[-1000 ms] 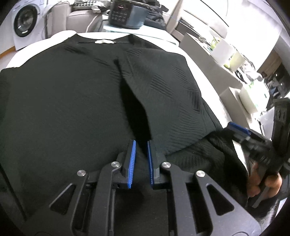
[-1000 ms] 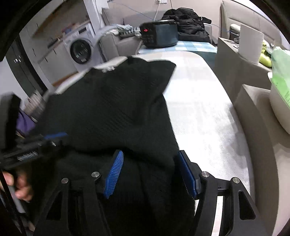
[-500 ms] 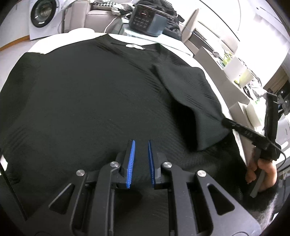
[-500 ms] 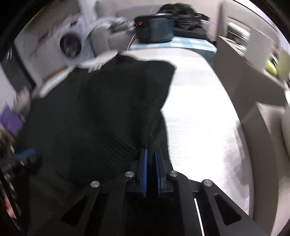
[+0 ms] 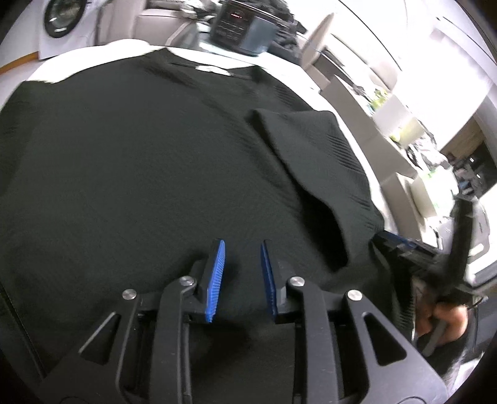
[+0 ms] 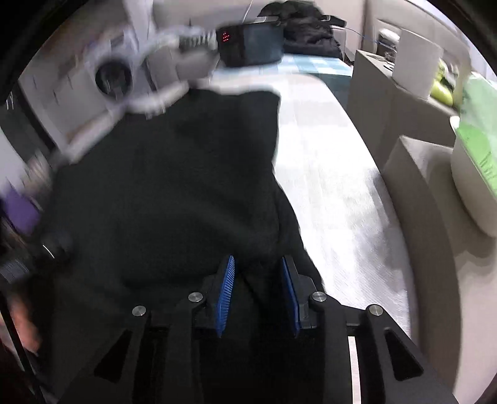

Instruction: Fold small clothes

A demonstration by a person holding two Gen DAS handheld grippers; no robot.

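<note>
A black knit top (image 5: pixel 130 161) lies spread on the white table (image 6: pixel 335 192), neckline at the far end. Its right sleeve (image 5: pixel 323 161) is folded inward over the body. My left gripper (image 5: pixel 241 248) hovers over the near hem, jaws slightly apart with nothing between them. My right gripper (image 6: pixel 257 264) is open over the top's right near edge (image 6: pixel 186 192), with a fold of cloth lying between the blue pads (image 6: pixel 228 279). The right gripper also shows at the right edge of the left wrist view (image 5: pixel 403 245).
A dark appliance with a red display (image 6: pixel 248 40) stands at the far end of the table. A washing machine (image 5: pixel 59 18) is at the back left. Beige cabinets with a white box (image 6: pixel 416 65) and a white tub (image 6: pixel 475 174) line the right side.
Both grippers' jaws have opened from nearly shut half a second ago. The folded sleeve has been laid further to the right on the body. The right view shifted slightly.
</note>
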